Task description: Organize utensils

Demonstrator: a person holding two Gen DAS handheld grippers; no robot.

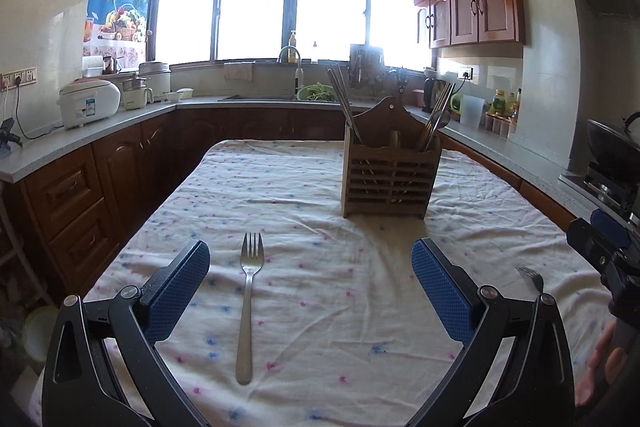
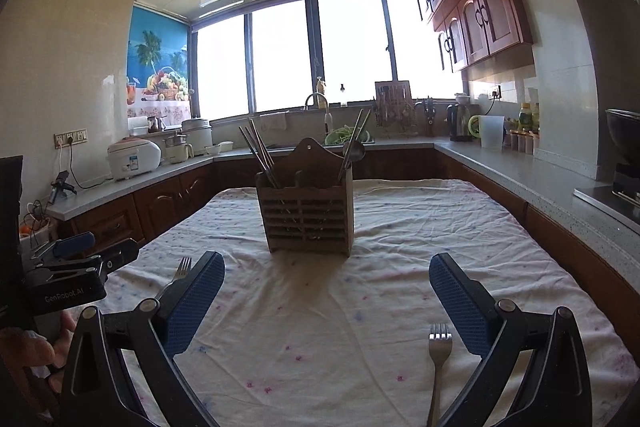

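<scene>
A steel fork [image 1: 249, 307] lies on the flecked white tablecloth [image 1: 320, 219], tines pointing away, between the spread fingers of my left gripper [image 1: 310, 251], which is open and holds nothing. A second fork [image 2: 439, 359] lies just inside the right finger of my right gripper [image 2: 327, 263], also open with nothing in it. Its tines show in the left wrist view as the second fork [image 1: 530, 277]. A slatted wooden utensil holder [image 1: 390, 167] [image 2: 308, 211] stands upright mid-table, with chopsticks [image 2: 260, 155] and a spoon [image 2: 354, 149] sticking out.
Grey counters [image 2: 520, 167] over brown cabinets wrap the table on three sides. A rice cooker [image 1: 90, 103] sits at the left, a sink [image 1: 260, 98] under the window, a wok on the stove [image 1: 612, 147] at the right. A person's hand [image 2: 28, 351] holds the left gripper body.
</scene>
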